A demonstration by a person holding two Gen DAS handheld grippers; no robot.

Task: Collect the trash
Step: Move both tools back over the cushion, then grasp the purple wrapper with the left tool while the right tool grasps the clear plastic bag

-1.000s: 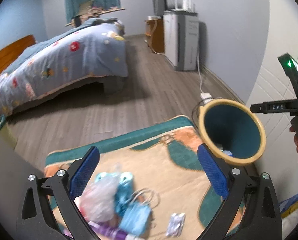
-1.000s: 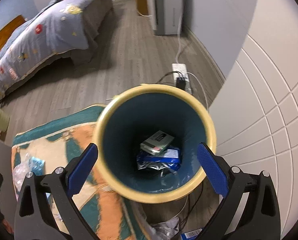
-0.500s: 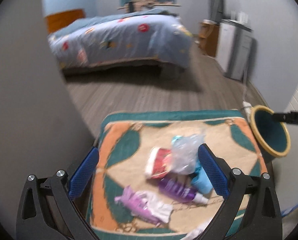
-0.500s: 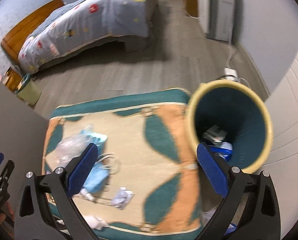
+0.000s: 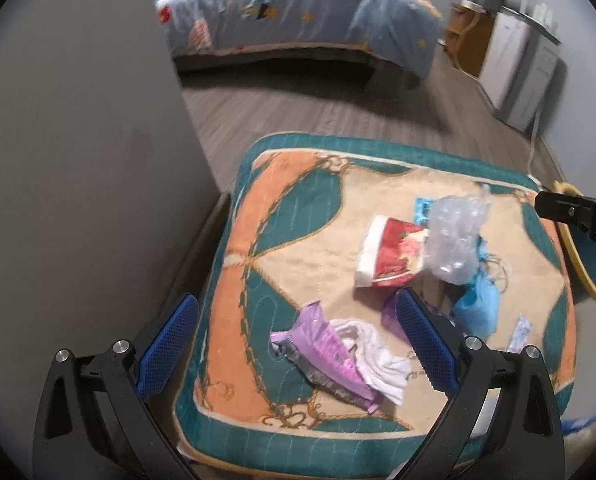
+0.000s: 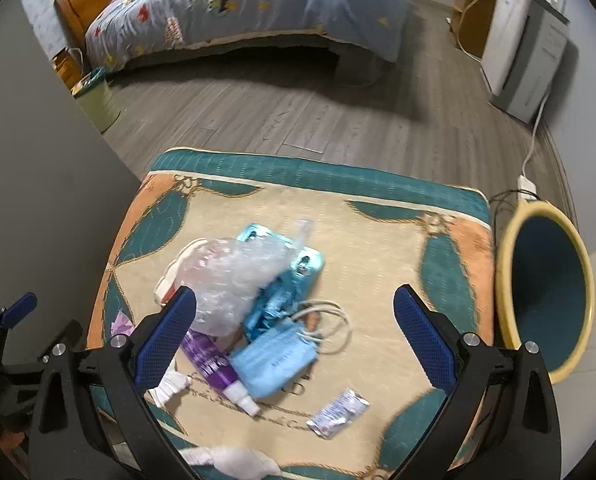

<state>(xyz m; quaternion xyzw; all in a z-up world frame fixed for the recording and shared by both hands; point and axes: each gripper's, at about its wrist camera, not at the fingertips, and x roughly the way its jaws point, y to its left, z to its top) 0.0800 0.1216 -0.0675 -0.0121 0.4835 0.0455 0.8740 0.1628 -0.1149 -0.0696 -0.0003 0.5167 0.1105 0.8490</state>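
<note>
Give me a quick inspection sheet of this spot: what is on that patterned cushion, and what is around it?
Surface: patterned cushion, teal border, on wood floor.
Job's things: bubble wrap, blue face mask, purple tube, small foil sachet, red packet, purple wrapper, white tissue; bin beside the cushion.
Clutter: nothing seen beyond the trash.
Grippers: left gripper and right gripper both open, holding nothing.
Cables: white cord to power strip.
Surroundings: bed, white cabinet.
</note>
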